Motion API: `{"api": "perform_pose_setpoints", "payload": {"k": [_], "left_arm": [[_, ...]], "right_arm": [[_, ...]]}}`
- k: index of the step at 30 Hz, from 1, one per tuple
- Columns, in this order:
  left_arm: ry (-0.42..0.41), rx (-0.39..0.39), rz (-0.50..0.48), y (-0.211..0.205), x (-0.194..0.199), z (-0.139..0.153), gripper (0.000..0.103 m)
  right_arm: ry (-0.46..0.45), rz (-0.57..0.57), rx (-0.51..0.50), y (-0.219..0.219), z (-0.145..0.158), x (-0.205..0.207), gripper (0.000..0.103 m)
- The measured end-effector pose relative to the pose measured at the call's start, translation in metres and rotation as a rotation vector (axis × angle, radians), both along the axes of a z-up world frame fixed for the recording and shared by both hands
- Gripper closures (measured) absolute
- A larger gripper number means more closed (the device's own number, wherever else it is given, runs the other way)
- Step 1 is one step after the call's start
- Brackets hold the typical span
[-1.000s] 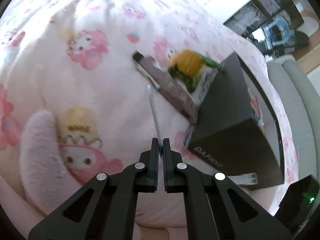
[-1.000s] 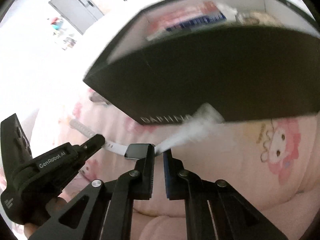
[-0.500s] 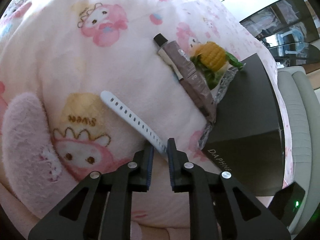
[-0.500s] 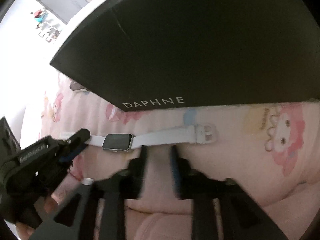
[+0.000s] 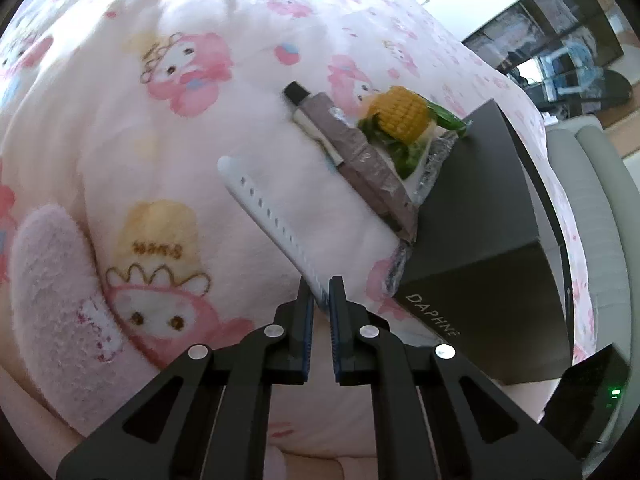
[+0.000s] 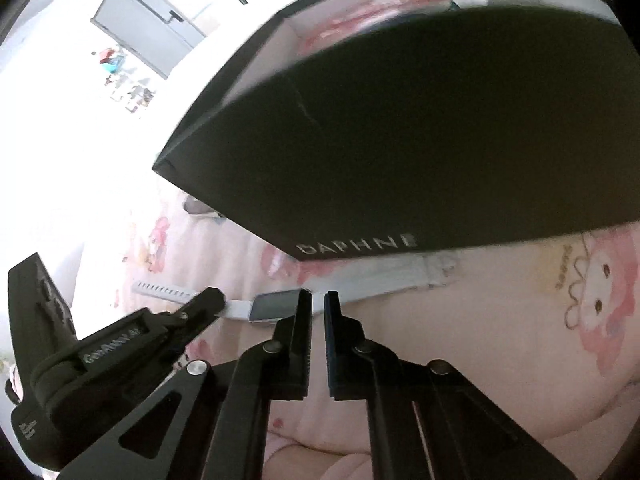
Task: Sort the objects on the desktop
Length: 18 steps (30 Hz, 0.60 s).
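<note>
Both tools had hold of the one white watch [image 6: 276, 306], which lay stretched out on the pink cartoon-print blanket [image 5: 168, 128], just in front of the black box [image 6: 400, 140]. The left tool [image 5: 321, 286] was pinched tight on the holed strap end [image 5: 272, 220]; the right tool [image 6: 318, 298] had just been closing and now nipped the strap right beside the watch face, jaws all but shut.

The risk, as it looked: two grips on one bendy strap. If the hands pulled apart or lifted unevenly, the strap could slide out of one thin pinch and the watch would swing or drop. The buckle end [image 6: 440, 268] sat almost under the box's lower edge and could have snagged there. The blanket was soft and lumpy, so a pad might have caught fabric too.

The box stood open-topped; a red packet [image 6: 380, 12] and something white showed inside, hard to identify. Beside it lay a grey tube [image 5: 352, 152] and a toy corn cob [image 5: 400, 118], not yet sorted.
</note>
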<state>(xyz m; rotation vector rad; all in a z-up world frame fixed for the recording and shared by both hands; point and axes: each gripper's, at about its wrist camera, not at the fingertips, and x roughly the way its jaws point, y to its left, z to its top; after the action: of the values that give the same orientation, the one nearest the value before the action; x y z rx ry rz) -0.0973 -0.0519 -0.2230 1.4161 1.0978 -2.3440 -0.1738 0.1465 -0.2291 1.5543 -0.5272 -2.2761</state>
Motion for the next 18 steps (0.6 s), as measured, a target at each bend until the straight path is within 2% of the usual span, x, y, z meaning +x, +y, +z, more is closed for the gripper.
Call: {"api": "perform_pose_setpoints", "payload": {"k": [2,4,5,7,9,14,16,17,18], "left_arm": [[-0.002,-0.003,0.032,-0.005,0.002,0.001,0.097],[0.008,-0.022,0.064,-0.008,0.003,0.004,0.097],[0.013,-0.029,0.075,-0.010,0.004,0.006,0.097],[0.011,-0.026,0.069,-0.010,0.004,0.005,0.097],[-0.009,-0.017,0.056,-0.008,0.001,0.000,0.096],[-0.020,0.020,0.058,-0.010,-0.001,-0.007,0.096],[-0.020,0.029,0.060,-0.011,-0.002,-0.008,0.096],[-0.018,0.029,0.056,-0.010,-0.002,-0.008,0.096],[-0.016,0.029,0.052,-0.010,-0.002,-0.007,0.096]], "right_arm": [[-0.063,-0.062,0.007,0.006,-0.009,-0.002,0.097],[-0.142,-0.123,-0.024,0.021,-0.023,-0.004,0.088],[-0.150,-0.126,-0.053,0.023,-0.024,-0.006,0.085],[-0.163,-0.131,-0.108,0.025,-0.027,-0.008,0.065],[-0.156,-0.119,-0.109,0.021,-0.028,-0.010,0.061],[-0.157,-0.125,-0.067,0.008,-0.035,-0.023,0.061],[-0.119,-0.144,-0.089,0.007,-0.035,-0.029,0.061],[-0.092,-0.149,-0.096,0.006,-0.034,-0.033,0.066],[-0.072,-0.146,-0.101,0.004,-0.034,-0.037,0.082]]}}
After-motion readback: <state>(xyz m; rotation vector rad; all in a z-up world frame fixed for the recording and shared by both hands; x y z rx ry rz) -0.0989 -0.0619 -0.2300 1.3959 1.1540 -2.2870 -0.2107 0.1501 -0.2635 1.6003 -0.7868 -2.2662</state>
